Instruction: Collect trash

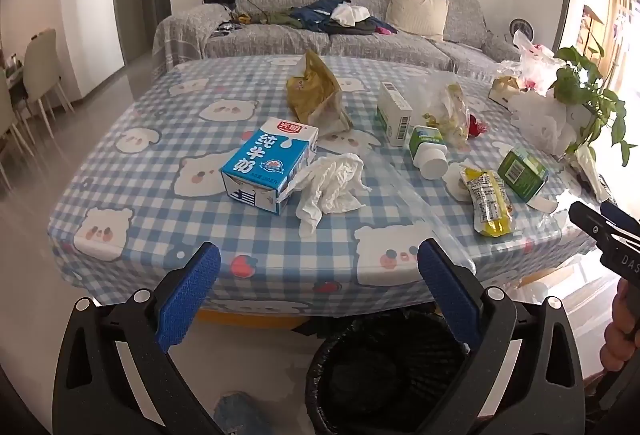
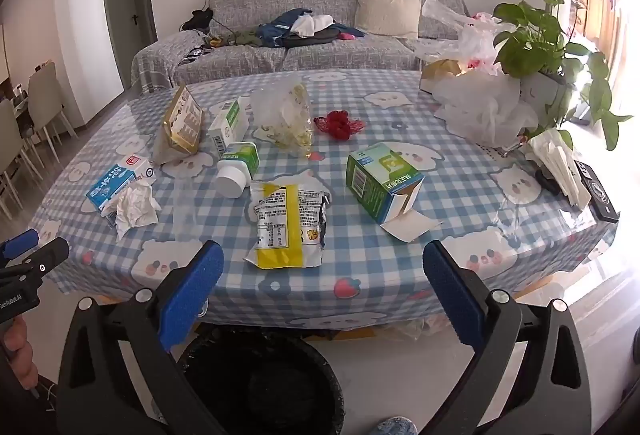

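Two black hand-held grippers with blue padded fingers, left gripper and right gripper, jaws spread wide and empty, poised above the near edge of a blue-and-white checked tablecloth printed with bears. Scattered across it: blue-and-white milk carton touching a crumpled white tissue, yellow snack wrapper, open green cardboard box, green-labelled white bottle lying on its side. Below the edge, between both sets of fingers, a round black-lined waste bin.

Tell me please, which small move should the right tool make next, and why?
Probably move the right tool forward and down toward the yellow snack wrapper. Its jaws stand wide open with nothing between them, and the wrapper lies flat on the checked tablecloth straight ahead, nearest the table edge. The black-lined trash bin waits just below, so the carry afterwards would be short.
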{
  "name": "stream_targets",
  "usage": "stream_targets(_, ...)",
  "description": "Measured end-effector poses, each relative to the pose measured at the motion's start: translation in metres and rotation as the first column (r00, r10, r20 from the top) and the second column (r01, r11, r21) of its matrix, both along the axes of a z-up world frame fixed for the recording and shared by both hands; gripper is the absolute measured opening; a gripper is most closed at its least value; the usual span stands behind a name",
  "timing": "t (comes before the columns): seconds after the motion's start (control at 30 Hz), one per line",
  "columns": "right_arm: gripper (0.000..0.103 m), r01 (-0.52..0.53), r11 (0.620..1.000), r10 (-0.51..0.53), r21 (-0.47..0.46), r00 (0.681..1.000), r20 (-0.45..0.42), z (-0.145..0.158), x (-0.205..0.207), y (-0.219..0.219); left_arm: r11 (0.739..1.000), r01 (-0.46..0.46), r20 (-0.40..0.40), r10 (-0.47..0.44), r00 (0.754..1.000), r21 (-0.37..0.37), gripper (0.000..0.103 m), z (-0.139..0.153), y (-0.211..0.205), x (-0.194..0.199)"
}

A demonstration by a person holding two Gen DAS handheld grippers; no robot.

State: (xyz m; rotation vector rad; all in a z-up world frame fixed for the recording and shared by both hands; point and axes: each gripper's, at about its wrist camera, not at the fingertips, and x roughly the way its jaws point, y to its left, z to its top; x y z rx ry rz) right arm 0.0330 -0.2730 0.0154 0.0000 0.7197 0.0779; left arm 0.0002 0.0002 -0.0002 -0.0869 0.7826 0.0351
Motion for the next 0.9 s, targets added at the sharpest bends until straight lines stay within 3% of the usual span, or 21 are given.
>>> stream_targets(0.03, 0.095, -0.002, 1.000, 0.002, -0.002, 1.000, 0.001, 0.0002, 0.0004, 0.0009, 1.000, -0.008, 0.016, 0.007, 1.000, 0.024, 0.097, 0.0006, -0.0016, -0.0013)
stream_targets(0.57, 0.095, 0.009, 1.000, -0.009, -0.011, 1.000, 0.012, 0.0016, -0.0008, -0.0007, 0.999, -0.023, 0.012, 0.023, 1.000, 0.025, 0.097, 0.0000, -0.0044, -0.0024)
stream_targets(0.9, 0.095, 0.005, 1.000, -0.005, -0.016, 1.000, 0.014, 0.0027, -0.0002, -0.0015, 1.000, 0.005, -0.006, -0.006, 1.000, -0.009, 0.096, -0.0011, -0.0041, 0.0008)
